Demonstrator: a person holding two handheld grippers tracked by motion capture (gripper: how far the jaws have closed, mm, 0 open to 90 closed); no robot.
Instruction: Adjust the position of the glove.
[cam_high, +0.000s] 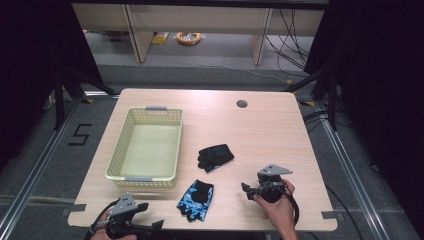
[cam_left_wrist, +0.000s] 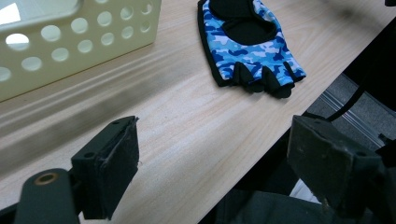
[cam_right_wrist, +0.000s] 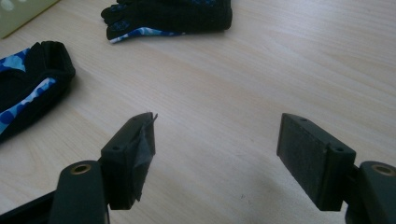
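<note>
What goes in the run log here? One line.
left gripper open, empty | right gripper open, empty | blue camouflage fingerless glove, black glove on table | cream perforated plastic basket empty

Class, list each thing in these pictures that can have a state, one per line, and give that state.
Basket: upright, nothing inside.
Blue camouflage glove: flat on the table, near the front edge, ungripped.
Black glove: on the table, right of the basket, ungripped.
Left gripper: jaws wide apart, holding nothing.
Right gripper: jaws wide apart, holding nothing.
</note>
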